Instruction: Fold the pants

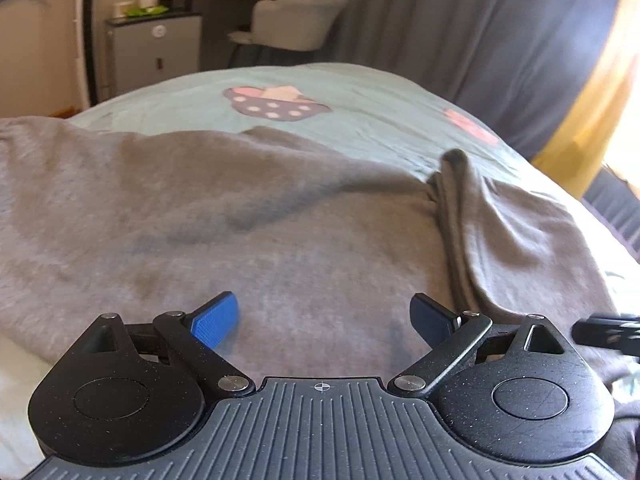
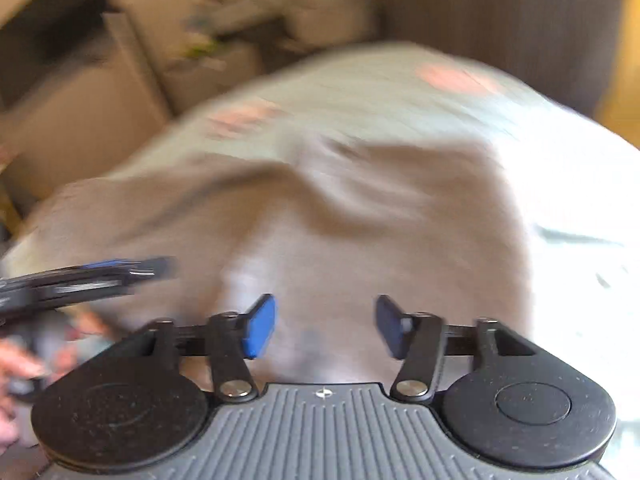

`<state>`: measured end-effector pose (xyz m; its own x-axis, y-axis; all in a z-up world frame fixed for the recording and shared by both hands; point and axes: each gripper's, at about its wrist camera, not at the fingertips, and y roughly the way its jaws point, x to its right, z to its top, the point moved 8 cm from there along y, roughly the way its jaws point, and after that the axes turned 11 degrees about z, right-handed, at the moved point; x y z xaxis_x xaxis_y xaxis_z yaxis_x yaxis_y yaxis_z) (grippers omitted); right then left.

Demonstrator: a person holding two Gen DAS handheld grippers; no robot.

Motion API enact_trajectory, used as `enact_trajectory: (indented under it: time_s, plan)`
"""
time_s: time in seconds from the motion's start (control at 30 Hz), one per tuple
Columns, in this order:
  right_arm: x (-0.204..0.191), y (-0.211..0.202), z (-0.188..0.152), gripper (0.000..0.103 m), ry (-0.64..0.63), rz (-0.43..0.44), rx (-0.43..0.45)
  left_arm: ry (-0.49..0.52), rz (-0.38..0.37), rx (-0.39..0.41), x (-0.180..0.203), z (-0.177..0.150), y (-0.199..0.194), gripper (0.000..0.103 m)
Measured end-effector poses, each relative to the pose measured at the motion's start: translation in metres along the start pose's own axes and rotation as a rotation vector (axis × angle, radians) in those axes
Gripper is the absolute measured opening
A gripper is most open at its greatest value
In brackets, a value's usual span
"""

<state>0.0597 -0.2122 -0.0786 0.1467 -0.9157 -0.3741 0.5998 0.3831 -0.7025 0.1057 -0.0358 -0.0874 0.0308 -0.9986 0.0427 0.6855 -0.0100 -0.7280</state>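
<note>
One pair of grey pants (image 1: 248, 216) lay spread across the bed (image 1: 360, 96), covering its near part, with the pale green sheet showing beyond the garment's far edge. The bed serves as the landmark here. On the pants, toward the bed's right side, one dark ridge of bunched fabric (image 1: 452, 208) ran from the far edge back toward the camera.

The left gripper (image 1: 324, 320) hung just above the pants at the bed's near edge, its two blue-padded fingers (image 1: 216, 320) spread wide with nothing between them. The right gripper (image 2: 324, 326) was likewise over the pants at the near edge, its two fingers parted and gripping nothing; that view was heavily blurred, so fine detail there could not be told. Each wrist view caught one dark piece of the other gripper at its margin.

On the sheet beyond the pants, the left view showed two printed motifs: one dark dotted cupcake shape (image 1: 276, 104) near the bed's middle and one pink patch (image 1: 468, 124) toward its right side.

Past the far end of the bed stood one pale chair (image 1: 296, 20), one grey cabinet (image 1: 156, 52) to its left, and one grey curtain (image 1: 460, 20) to its right.
</note>
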Motion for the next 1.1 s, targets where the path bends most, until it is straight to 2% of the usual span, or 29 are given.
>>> enact_trajectory:
  time_s: [0.03, 0.07, 0.1, 0.33, 0.43, 0.5, 0.57, 0.6, 0.63, 0.7, 0.73, 0.8, 0.9, 0.97, 1.03, 1.1]
  plan:
    - [0.014, 0.007, -0.008, 0.035, 0.043, -0.053, -0.069, 0.012, -0.003, -0.004, 0.003, -0.001, 0.000, 0.098]
    - [0.022, 0.014, -0.015, 0.035, 0.084, -0.074, -0.131, 0.025, -0.005, -0.009, 0.005, -0.002, 0.001, 0.098]
    - [0.023, 0.017, -0.014, 0.035, 0.090, -0.071, -0.146, 0.037, -0.007, -0.017, 0.008, -0.003, 0.001, 0.098]
    - [0.003, 0.030, -0.016, 0.037, -0.129, -0.181, -0.200, 0.005, -0.092, -0.064, 0.029, 0.002, -0.002, 0.098]
    - [-0.007, 0.033, -0.015, 0.037, -0.176, -0.200, -0.214, -0.031, -0.145, -0.119, 0.045, 0.003, 0.004, 0.098]
    - [-0.011, 0.031, -0.016, 0.040, -0.192, -0.182, -0.216, -0.046, -0.164, -0.137, 0.053, 0.005, 0.005, 0.098]
    - [-0.005, 0.022, -0.014, 0.050, -0.146, -0.135, -0.192, -0.053, -0.192, -0.161, 0.063, 0.006, 0.007, 0.098]
    - [-0.001, 0.016, -0.011, 0.059, -0.098, -0.100, -0.162, -0.058, -0.200, -0.171, 0.068, 0.007, 0.008, 0.098]
    - [0.004, 0.006, -0.013, 0.063, -0.046, -0.072, -0.121, -0.059, -0.206, -0.179, 0.072, 0.006, 0.009, 0.098]
    - [0.016, -0.015, -0.012, 0.063, 0.054, -0.053, -0.013, -0.051, -0.203, -0.202, 0.080, 0.004, 0.016, 0.095]
    - [0.022, -0.023, -0.011, 0.063, 0.093, -0.048, 0.031, -0.045, -0.191, -0.216, 0.083, 0.002, 0.021, 0.090]
    - [0.029, -0.035, -0.011, 0.063, 0.130, -0.047, 0.076, -0.038, -0.183, -0.252, 0.088, -0.001, 0.031, 0.081]
    - [0.038, -0.047, -0.012, 0.063, 0.168, -0.011, 0.132, -0.014, -0.172, -0.245, 0.097, -0.002, 0.036, 0.080]
    - [0.043, -0.049, -0.013, 0.063, 0.206, 0.041, 0.147, 0.001, -0.179, -0.244, 0.103, -0.002, 0.036, 0.077]
    - [0.051, -0.047, -0.010, 0.063, 0.241, 0.081, 0.136, 0.000, -0.193, -0.248, 0.108, -0.002, 0.038, 0.071]
    - [0.055, -0.038, -0.010, 0.063, 0.281, 0.117, 0.116, 0.004, -0.196, -0.248, 0.112, -0.002, 0.039, 0.070]
